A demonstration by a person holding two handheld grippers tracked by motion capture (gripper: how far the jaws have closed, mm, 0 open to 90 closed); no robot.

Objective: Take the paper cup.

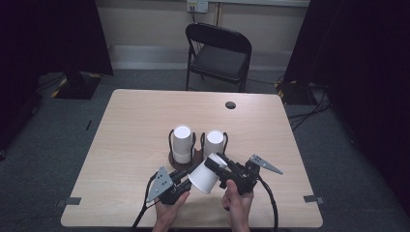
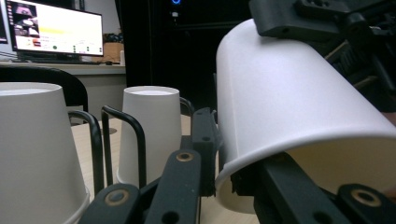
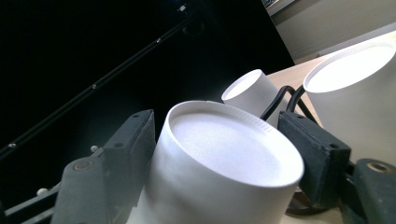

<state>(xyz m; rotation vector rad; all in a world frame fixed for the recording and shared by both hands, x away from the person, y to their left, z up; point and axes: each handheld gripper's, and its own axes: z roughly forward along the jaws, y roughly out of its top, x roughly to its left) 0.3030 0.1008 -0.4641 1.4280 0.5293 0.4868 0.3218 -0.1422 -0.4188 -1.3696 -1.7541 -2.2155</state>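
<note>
Pinching smooth tapered white paper cup (image 1: pixel 205 175)

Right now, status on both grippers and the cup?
Right gripper shut on tilted paper cup. Left gripper pinching its rim. Two upturned cups in wire holders just beyond.

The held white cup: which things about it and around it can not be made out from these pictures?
- Held cup: its inside is unseen; the high view shows its outer wall.
- Left claw: its contact with the rim is cut off by the left gripper view's bottom edge.
- Holder bases under the two upturned cups: hidden by the claws and held cup in the high view.
</note>
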